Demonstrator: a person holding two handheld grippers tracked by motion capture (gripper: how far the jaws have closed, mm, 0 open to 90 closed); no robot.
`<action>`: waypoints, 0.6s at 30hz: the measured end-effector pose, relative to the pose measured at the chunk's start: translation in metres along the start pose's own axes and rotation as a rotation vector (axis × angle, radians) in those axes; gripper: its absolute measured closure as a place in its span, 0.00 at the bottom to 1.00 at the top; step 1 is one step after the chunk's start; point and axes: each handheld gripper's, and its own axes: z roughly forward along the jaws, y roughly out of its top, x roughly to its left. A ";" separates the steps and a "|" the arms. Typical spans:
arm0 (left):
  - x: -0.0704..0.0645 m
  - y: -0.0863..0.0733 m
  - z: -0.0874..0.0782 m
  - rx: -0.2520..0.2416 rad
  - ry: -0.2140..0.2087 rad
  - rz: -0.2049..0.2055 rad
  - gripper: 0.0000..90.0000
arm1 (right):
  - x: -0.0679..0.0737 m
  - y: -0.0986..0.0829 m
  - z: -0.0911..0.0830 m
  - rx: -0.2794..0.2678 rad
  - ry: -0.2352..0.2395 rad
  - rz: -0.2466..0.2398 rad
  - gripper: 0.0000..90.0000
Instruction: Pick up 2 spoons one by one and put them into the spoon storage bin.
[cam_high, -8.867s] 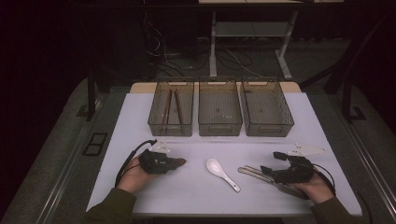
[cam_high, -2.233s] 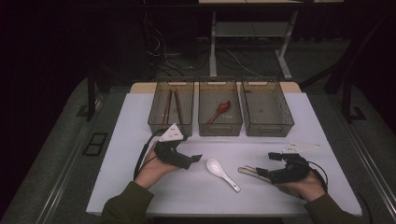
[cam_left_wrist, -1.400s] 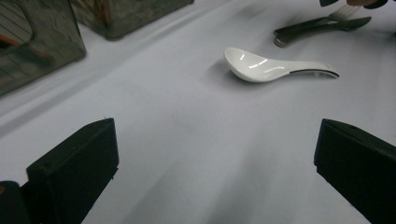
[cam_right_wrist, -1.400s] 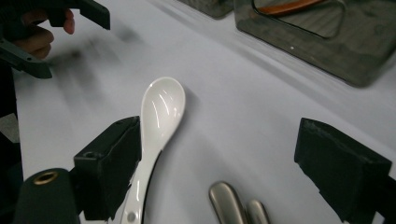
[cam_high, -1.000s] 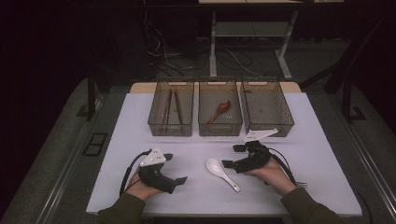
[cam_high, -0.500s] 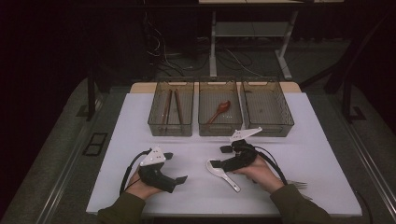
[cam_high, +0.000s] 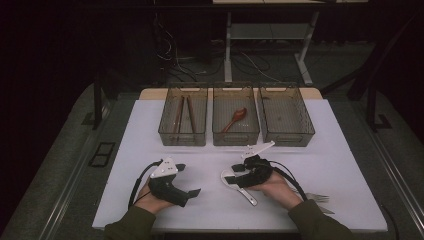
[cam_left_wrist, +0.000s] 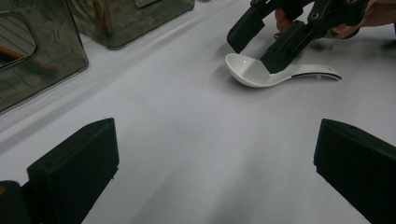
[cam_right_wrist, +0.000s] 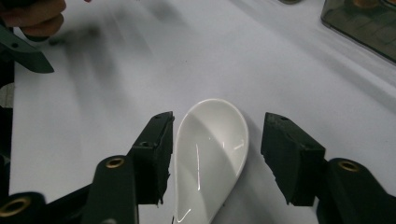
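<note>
Right now the right gripper (cam_right_wrist: 212, 154) is straddling the bowl of the white spoon (cam_right_wrist: 210, 154), its jaws standing open on either side of the bowl and not yet pinching it. Seen from the right gripper view, the spoon is lying flat on the white table (cam_high: 340, 165) with its long axis running almost straight along the gripper's own line, bowl pointing away and handle passing back underneath toward the hand. From the high view the spoon (cam_high: 245, 191) is sitting in front of the middle bin (cam_high: 235, 137), with the right gripper (cam_high: 235, 175) directly over its bowl end. That makes the right hand by far the nearer one; the left gripper (cam_high: 192, 191) is resting well apart on the table, jaws wide open and holding nothing. Judging by this, a squeeze across the bowl's width is what the next move is calling for, since the jaws are already bracketing its two sides.
</note>
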 end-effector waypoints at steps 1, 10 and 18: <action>0.000 0.000 0.000 -0.001 0.000 0.000 0.00 | 0.000 0.000 0.001 0.006 0.000 -0.006 0.50; 0.000 0.000 0.000 -0.001 0.001 -0.002 0.00 | 0.005 -0.003 0.008 0.047 -0.015 -0.048 0.58; 0.000 0.000 0.000 0.000 0.001 -0.002 0.00 | 0.014 -0.004 0.010 0.071 -0.045 -0.116 0.67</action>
